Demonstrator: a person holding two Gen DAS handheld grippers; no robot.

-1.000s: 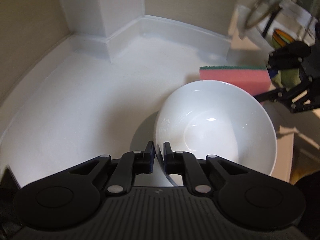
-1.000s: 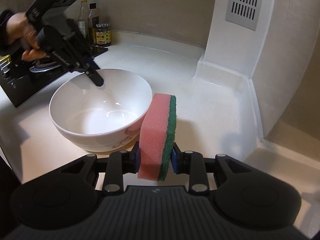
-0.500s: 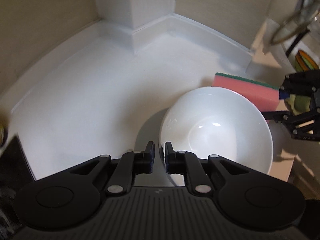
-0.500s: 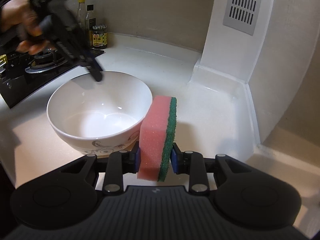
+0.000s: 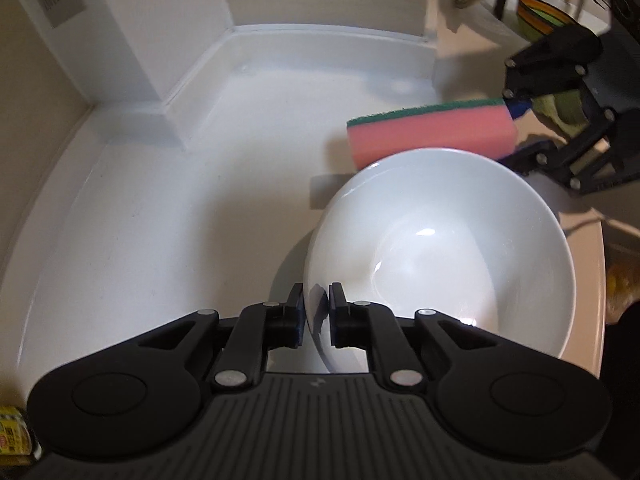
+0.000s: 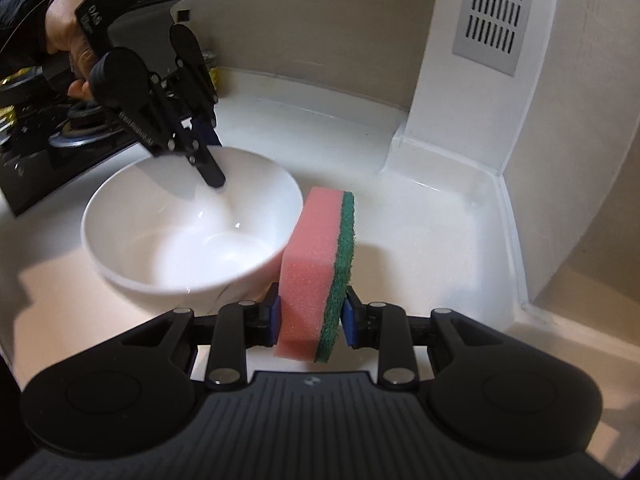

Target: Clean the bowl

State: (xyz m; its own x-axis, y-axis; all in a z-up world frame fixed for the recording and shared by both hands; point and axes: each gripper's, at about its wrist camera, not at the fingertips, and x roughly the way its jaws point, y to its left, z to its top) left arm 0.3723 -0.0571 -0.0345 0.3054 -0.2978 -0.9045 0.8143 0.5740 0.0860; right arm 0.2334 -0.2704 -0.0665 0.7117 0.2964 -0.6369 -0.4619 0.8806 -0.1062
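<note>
A white bowl (image 5: 440,256) is tilted above the white counter, pinched at its near rim by my left gripper (image 5: 316,314), which is shut on it. In the right wrist view the bowl (image 6: 192,236) is at centre left, with the left gripper (image 6: 212,168) clamped on its far rim. My right gripper (image 6: 310,316) is shut on a pink sponge with a green scouring side (image 6: 316,272), held on edge just right of the bowl, close to its rim. In the left wrist view the sponge (image 5: 432,134) shows beyond the bowl's far rim.
White counter (image 5: 180,208) with a raised backsplash and a white corner column carrying a vent grille (image 6: 494,16). A black gas hob (image 6: 44,148) lies left behind the bowl. A dish rack with a colourful bowl (image 5: 540,12) stands at the far right.
The left gripper has lifted and tilted the bowl, swinging its view to the right. The sponge has come closer to the bowl's rim.
</note>
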